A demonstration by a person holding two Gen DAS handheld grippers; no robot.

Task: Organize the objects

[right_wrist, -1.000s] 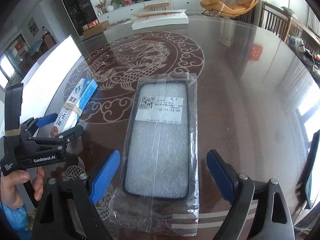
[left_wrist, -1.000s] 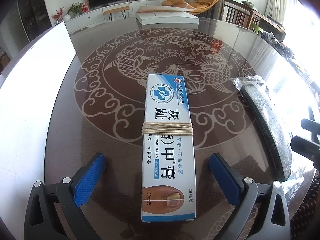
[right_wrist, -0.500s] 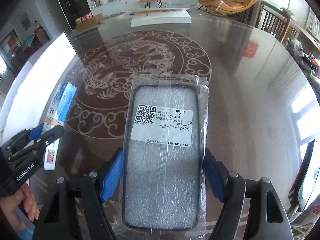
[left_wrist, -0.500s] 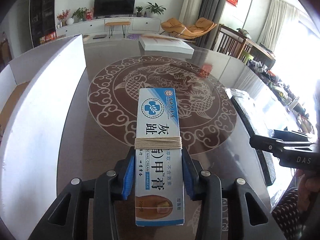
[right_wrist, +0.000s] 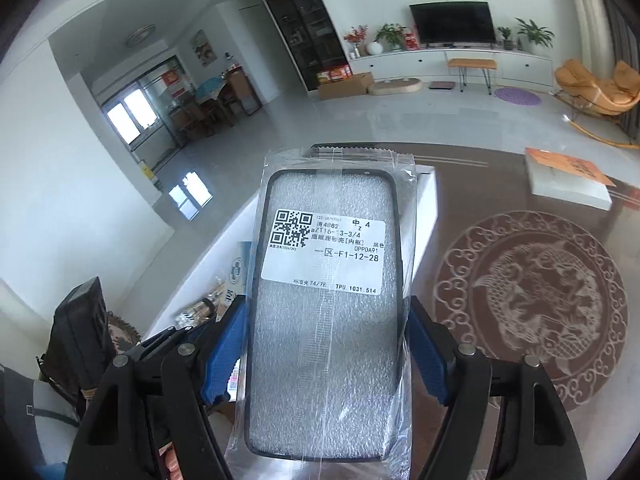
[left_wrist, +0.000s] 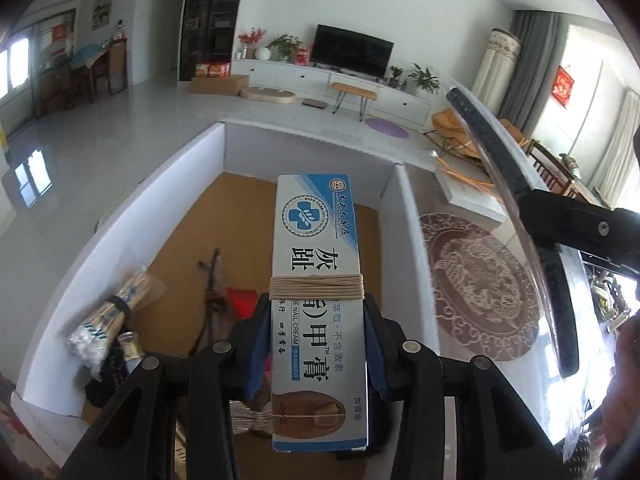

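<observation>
My left gripper (left_wrist: 317,344) is shut on a white and blue nail cream box (left_wrist: 316,280) bound with beige string, held level above the open white storage box (left_wrist: 188,168) with a brown floor. My right gripper (right_wrist: 326,356) is shut on a black phone case in a clear plastic bag (right_wrist: 328,312) with a QR label, held in the air over the table's left edge, near the same white box (right_wrist: 426,188). The bagged phone case also shows edge-on at the right of the left wrist view (left_wrist: 516,208).
In the white box lie a bundle of cotton swabs (left_wrist: 108,320), a small bottle (left_wrist: 130,344), a red piece (left_wrist: 240,300) and a dark stringy item (left_wrist: 212,292). The dark round table with a fish pattern (right_wrist: 532,304) is on the right, with a flat white box (right_wrist: 568,180) at its far side.
Both grippers closed on their objects, lifted them off the table and swung left. The cream box now hangs over the white storage box; the phone case is raised beside it.
</observation>
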